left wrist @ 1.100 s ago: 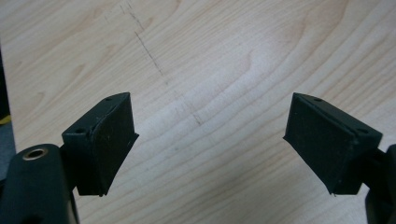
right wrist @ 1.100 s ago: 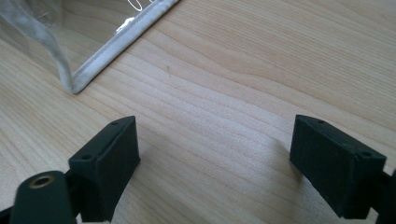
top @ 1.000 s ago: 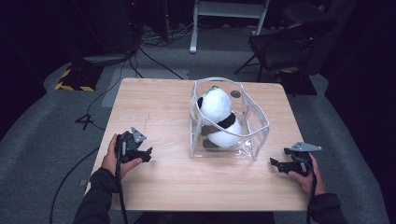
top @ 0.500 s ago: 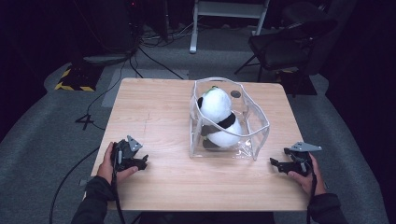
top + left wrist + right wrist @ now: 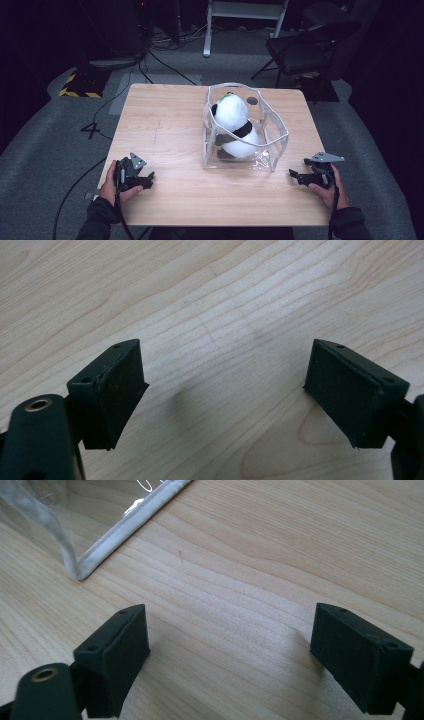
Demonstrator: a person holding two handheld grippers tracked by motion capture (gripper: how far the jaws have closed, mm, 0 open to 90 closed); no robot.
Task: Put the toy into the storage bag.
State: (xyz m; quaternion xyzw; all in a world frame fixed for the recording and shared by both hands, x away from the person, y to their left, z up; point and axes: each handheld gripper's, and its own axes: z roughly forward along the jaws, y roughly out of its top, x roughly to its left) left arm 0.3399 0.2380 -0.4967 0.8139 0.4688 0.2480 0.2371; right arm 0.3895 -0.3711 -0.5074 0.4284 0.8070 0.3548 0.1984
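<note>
Since a second ago the left gripper has slid back toward the bench's near left corner, while the right gripper rests by the right edge; from the high view bare wood lies between them, and the clear bag with white-bound rim stands right of centre, holding a black-and-white panda plush. Left gripper view: jaws spread over bare bench. Right gripper view: jaws spread, the bag's bound corner near, untouched.
</note>
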